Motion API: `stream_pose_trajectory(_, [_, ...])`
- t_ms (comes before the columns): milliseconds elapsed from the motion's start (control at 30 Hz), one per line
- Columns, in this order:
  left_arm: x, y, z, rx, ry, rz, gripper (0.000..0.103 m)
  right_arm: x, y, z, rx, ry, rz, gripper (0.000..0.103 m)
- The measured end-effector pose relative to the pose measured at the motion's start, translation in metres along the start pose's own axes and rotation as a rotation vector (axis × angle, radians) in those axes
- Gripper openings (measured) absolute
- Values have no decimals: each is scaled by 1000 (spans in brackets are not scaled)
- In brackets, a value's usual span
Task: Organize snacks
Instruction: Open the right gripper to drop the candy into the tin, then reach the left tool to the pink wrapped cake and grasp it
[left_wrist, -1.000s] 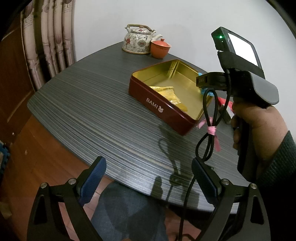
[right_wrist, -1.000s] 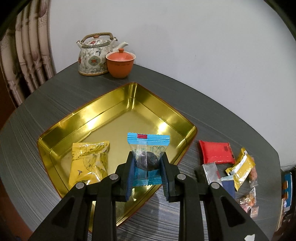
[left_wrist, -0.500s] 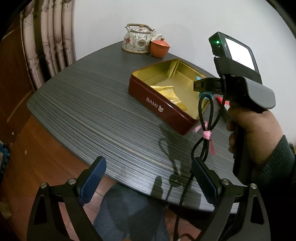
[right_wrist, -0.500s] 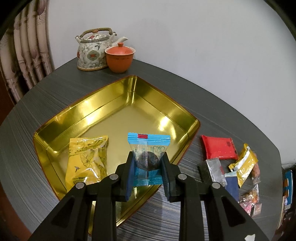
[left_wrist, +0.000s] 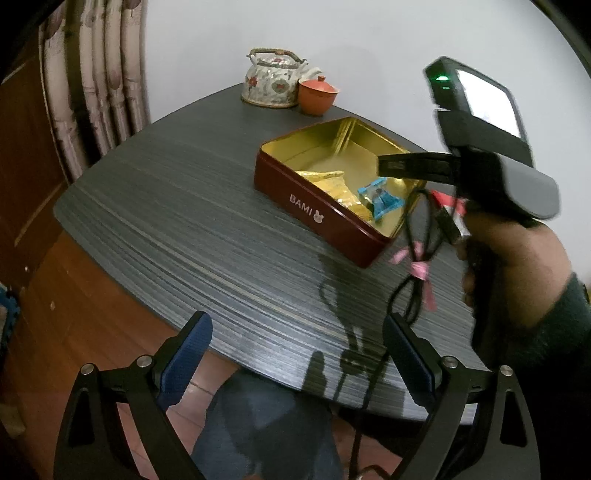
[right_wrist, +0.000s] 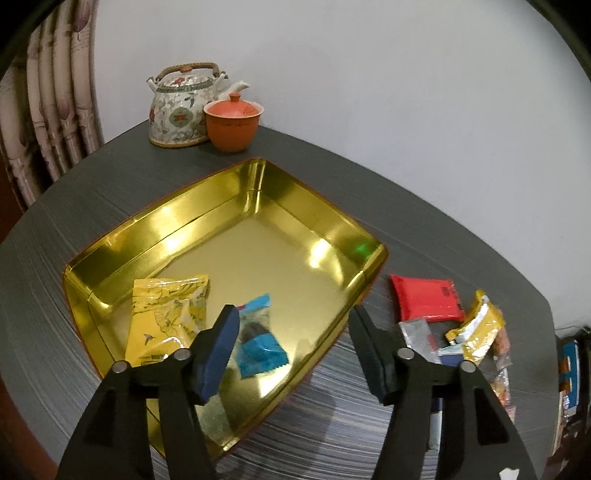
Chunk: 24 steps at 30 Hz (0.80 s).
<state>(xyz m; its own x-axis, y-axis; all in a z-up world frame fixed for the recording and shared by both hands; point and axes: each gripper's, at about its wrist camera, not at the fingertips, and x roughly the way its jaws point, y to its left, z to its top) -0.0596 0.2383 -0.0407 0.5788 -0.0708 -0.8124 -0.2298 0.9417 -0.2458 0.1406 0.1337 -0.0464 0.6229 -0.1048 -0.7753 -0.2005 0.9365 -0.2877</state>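
Observation:
A gold-lined red tin marked BAMI sits on the dark striped table. Inside it lie a yellow snack packet and a blue snack packet, which also shows in the left wrist view. My right gripper is open and empty above the tin's near corner, the blue packet just below its left finger. My left gripper is open and empty over the table's near edge, far from the tin. A pile of loose snacks, with a red packet and a gold-and-silver packet, lies right of the tin.
A floral teapot and an orange lidded cup stand at the table's far corner by the wall. Curtains hang at left. The right hand-held gripper body and its cable hang over the tin's right side.
My right gripper has opened and let go of the blue packet, which now lies in the tin beside the yellow packet. The left gripper has stayed in place.

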Motion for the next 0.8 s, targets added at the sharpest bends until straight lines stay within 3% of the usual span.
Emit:
stream_pose_trajectory(200, [-1,-5,-3,20,-12,9,93,-34,-50,-38,80,-50,-11,66])
stream_pose_trajectory(400, [4,-28,-17,96,-11,28,93,-57,-141,-126,217,-40,-60,66])
stream_pose_trajectory(567, [14,-64,-37,241,-26,31,93,-67,-195,-187,303,-11,-108,67])
stream_pose_trajectory(800, [28,-131,-38,380,-17,-25,93,-76,-229,-246,362,-20,-123,67])
